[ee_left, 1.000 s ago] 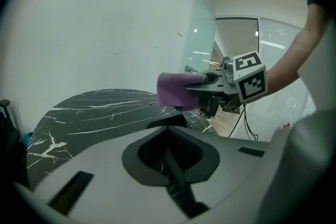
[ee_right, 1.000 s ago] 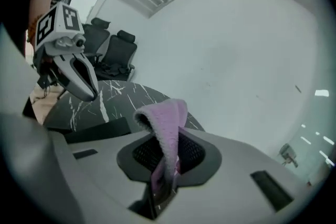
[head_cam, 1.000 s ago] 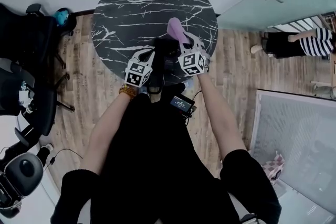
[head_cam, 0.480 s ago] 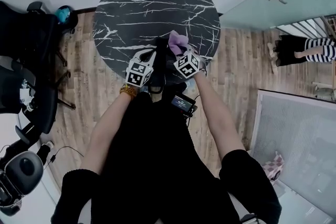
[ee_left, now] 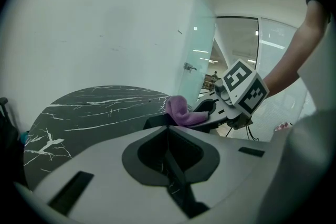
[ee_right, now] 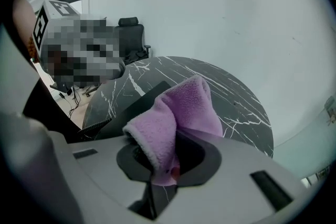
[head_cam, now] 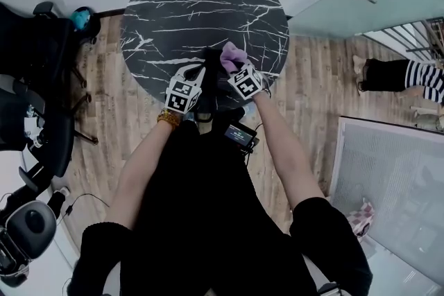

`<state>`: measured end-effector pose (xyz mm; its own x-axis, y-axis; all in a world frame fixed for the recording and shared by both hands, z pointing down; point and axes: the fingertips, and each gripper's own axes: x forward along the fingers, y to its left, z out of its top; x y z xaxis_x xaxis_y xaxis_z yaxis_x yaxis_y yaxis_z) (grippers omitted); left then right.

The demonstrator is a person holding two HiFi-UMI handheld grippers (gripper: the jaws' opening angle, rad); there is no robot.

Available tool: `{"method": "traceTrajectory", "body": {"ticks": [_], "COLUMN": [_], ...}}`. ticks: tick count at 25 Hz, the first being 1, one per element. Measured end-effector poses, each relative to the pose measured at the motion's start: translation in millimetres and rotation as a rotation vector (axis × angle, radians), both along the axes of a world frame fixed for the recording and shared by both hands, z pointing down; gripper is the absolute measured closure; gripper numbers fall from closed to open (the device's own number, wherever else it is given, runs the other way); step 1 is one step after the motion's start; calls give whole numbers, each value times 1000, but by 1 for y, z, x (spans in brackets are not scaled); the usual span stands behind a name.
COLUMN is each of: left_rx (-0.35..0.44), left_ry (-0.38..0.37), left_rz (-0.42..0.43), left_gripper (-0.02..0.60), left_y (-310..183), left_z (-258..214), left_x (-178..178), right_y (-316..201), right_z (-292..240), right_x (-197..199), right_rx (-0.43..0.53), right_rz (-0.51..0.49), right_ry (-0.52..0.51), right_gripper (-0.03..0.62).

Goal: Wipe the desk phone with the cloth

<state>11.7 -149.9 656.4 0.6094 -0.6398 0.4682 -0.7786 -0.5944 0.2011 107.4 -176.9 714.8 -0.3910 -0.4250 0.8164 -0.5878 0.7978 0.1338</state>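
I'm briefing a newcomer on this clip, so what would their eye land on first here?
The purple cloth, bunched and clamped in the right tongs, stands out against the round black marble table with its white veins. It is held right by the dark desk phone at the table's near edge, with the left tongs shut and empty alongside.

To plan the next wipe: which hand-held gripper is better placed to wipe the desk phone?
Right hand-held gripper: shut on the purple cloth, close to the desk phone. The left hand-held gripper is shut, empty.
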Motion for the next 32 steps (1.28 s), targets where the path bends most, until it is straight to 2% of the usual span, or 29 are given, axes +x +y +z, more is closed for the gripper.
{"method": "traceTrajectory", "body": {"ticks": [7, 16, 32], "left_rx": [1, -1, 4], "left_ry": [6, 26, 14], "left_rz": [8, 7, 18], "left_gripper": [563, 563, 563], "left_y": [2, 2, 8], "left_z": [-2, -6, -6], "left_x": [1, 3, 3], "right_y": [9, 16, 28], "right_z": [1, 6, 11], "right_x": [-2, -2, -2], "right_rx": [-58, -68, -92], "right_rz": [11, 29, 58], "right_ry": [-16, -21, -29], "right_gripper": [537, 537, 537]}}
